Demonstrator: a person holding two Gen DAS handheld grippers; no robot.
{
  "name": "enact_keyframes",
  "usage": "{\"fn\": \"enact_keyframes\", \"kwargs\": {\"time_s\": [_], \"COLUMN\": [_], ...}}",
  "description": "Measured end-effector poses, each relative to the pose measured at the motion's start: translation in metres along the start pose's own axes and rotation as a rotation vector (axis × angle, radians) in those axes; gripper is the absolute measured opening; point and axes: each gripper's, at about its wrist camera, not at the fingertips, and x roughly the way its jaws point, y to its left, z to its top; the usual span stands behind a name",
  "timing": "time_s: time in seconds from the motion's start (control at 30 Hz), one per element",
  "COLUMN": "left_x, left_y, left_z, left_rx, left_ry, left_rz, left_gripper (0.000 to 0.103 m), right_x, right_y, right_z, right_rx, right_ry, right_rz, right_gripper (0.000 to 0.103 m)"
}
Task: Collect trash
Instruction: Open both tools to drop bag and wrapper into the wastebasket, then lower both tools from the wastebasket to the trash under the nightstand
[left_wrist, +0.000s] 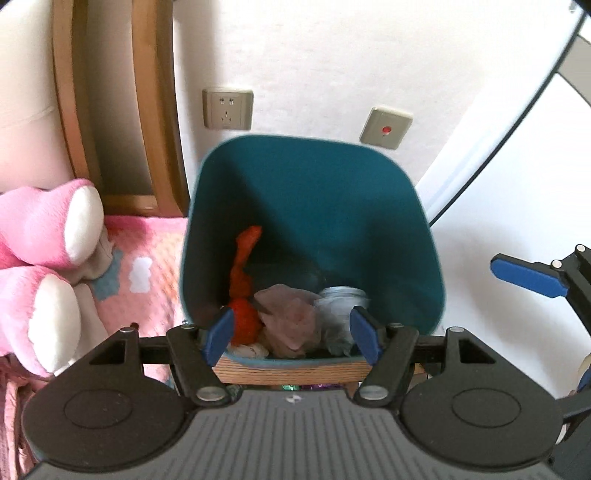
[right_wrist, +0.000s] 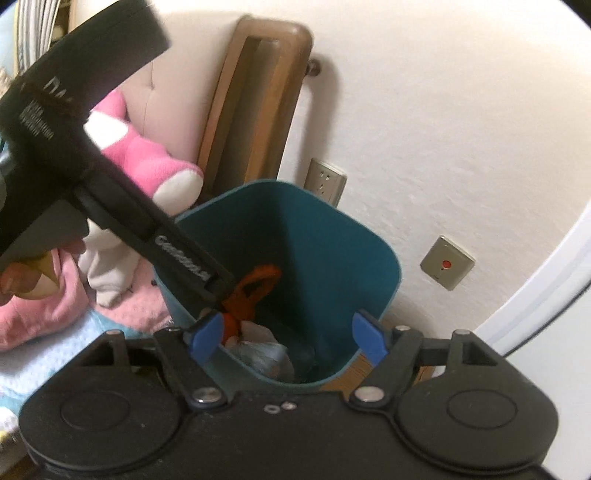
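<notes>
A teal trash bin (left_wrist: 321, 192) stands against the wall and also shows in the right wrist view (right_wrist: 317, 236). Inside lie an orange wrapper (left_wrist: 242, 288), a brownish crumpled paper (left_wrist: 291, 317) and a grey-white wad (left_wrist: 340, 306). My left gripper (left_wrist: 291, 334) is open and empty, fingers spread over the bin's near rim. My right gripper (right_wrist: 288, 338) is open and empty above the bin's near edge. The orange wrapper (right_wrist: 255, 288) and grey wad (right_wrist: 262, 356) show below it. The left gripper's body (right_wrist: 92, 166) crosses the right wrist view.
A pink plush toy (left_wrist: 48, 236) lies on a pink blanket (left_wrist: 147, 266) left of the bin. A wooden headboard post (left_wrist: 118, 103) stands behind. A wall socket (left_wrist: 227, 109) and a red-button switch (left_wrist: 386, 127) sit on the wall. The bin rests on a wooden stand (left_wrist: 291, 369).
</notes>
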Motion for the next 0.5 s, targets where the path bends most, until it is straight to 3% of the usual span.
{"fn": "enact_keyframes", "kwargs": {"time_s": [0.5], "left_x": [-0.089], "left_y": [0.005], "left_z": [-0.045], "left_rx": [0.053], "left_ry": [-0.127], "left_rz": [-0.043], "left_gripper": [0.068], "right_x": [-0.082], "right_y": [0.002], "right_z": [-0.024], "right_rx": [0.241], "right_ry": [-0.137], "right_rz": [-0.001], "right_gripper": [0.082]}}
